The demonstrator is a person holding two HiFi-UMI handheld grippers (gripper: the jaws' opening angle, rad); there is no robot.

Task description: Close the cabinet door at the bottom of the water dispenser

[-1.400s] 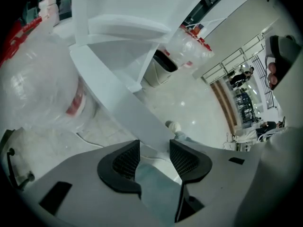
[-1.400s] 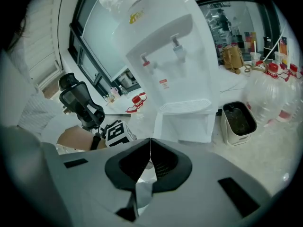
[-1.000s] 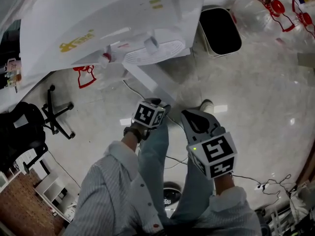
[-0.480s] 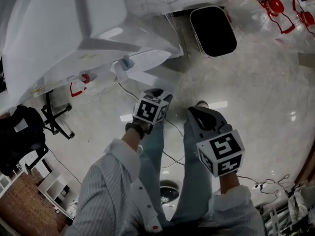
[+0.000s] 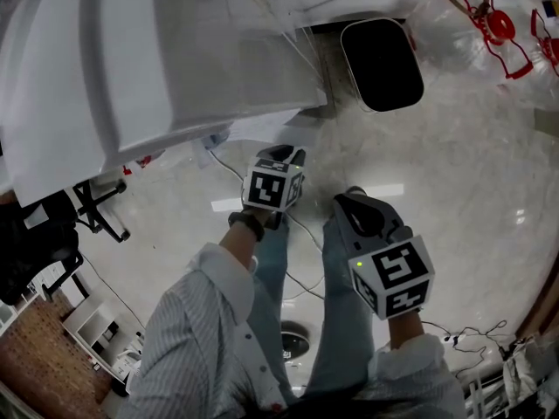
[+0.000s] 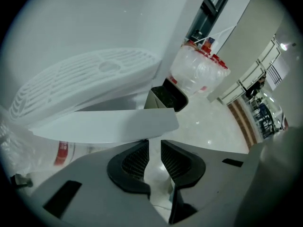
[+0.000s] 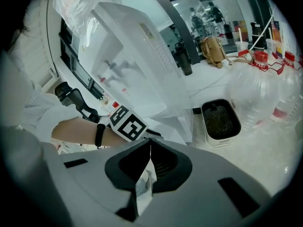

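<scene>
Below dispenser (image 5: 131, 51), white door (image 6: 104, 126) (ajar)

I count one white plastic water dispenser (image 5: 175, 59) upper left and one black-lined white bin (image 5: 382, 64) upper centre. Two grey grippers sit mid-frame: left gripper (image 5: 280, 155), right gripper (image 5: 352, 204). One black swivel chair (image 5: 98, 209) stands at the left edge.

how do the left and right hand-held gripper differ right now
Jaws: the left hand-held gripper shows a narrow gap, having just been closing with nothing between its jaws; the right hand-held gripper has its tips together. Place: the left one's tips sit at the edge of the white cabinet door; the right one hangs back, short of that door. Both are empty and point downward.
</scene>
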